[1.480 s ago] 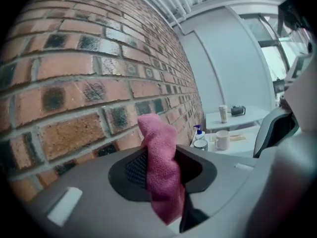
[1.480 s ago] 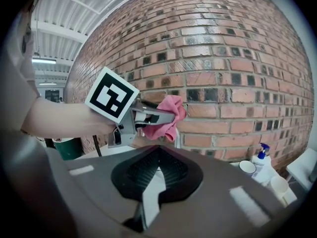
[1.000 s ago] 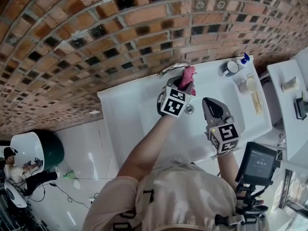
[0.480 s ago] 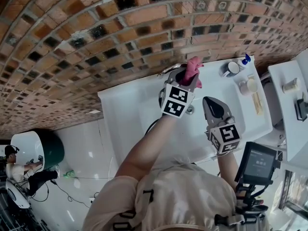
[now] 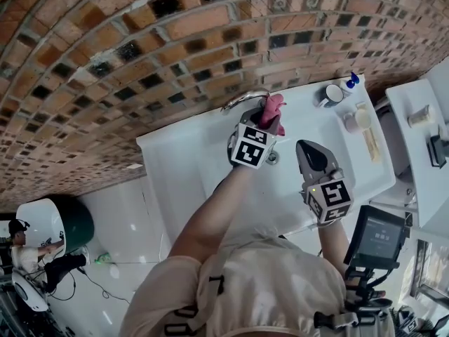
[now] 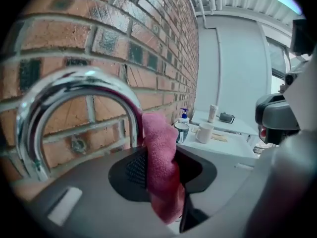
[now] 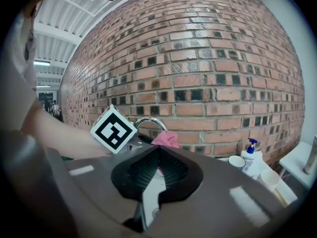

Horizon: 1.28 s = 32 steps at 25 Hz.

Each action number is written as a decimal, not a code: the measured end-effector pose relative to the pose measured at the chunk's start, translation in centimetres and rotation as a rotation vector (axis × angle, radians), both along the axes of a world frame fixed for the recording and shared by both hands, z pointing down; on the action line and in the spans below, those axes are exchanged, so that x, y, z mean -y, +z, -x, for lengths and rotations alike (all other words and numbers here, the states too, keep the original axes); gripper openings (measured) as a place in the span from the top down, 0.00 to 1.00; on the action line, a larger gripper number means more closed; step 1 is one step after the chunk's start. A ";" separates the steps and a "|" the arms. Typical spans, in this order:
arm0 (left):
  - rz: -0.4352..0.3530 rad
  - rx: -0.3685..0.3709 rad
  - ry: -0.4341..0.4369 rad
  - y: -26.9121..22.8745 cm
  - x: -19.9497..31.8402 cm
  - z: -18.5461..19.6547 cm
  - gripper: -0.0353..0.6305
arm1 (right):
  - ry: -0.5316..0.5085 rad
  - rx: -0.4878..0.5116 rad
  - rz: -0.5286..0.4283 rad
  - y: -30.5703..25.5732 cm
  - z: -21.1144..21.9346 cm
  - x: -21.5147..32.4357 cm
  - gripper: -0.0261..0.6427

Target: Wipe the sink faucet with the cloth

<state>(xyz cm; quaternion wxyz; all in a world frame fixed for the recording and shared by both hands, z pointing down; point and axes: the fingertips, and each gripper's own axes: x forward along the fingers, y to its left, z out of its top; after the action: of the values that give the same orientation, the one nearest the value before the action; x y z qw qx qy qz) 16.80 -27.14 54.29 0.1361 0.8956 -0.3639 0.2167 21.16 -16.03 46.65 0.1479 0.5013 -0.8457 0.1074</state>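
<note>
Hanging long-axis vertical, pinched in L tongs (image 6: pixel 159 155), pink cloth (image 6: pixel 158 133) against arched faucet (image 6: pixel 74 83); R tongs (image 7: pixel 158 150) closed, empty.

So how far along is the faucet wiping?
Done: the pink cloth is picked up, clamped in the left gripper. In hand: the cloth lies against one leg of the chrome faucet, so wiping looks under way. Left: how much of the arch has been covered cannot be told from its shine. The right gripper is shut and empty over the sink.
</note>
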 end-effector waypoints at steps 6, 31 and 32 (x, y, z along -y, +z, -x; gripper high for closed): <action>-0.153 -0.075 0.014 -6.9 -1.9 1.2 0.76 | -0.028 0.001 -0.027 -1.2 1.2 -0.1 0.97; -0.218 -0.019 -0.438 -6.1 -21.3 33.5 0.76 | -0.387 0.015 -0.025 -1.9 22.2 -7.0 0.97; -0.203 -0.017 -0.448 -4.9 -21.9 33.9 0.76 | -0.390 0.012 -0.022 -1.7 22.6 -7.4 0.97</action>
<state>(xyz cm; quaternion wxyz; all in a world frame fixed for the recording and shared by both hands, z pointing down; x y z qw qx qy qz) -17.14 -5.22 49.44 0.0930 0.8034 -0.5722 0.1361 -1.45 -8.62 44.93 0.1554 0.3289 -0.9288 0.0706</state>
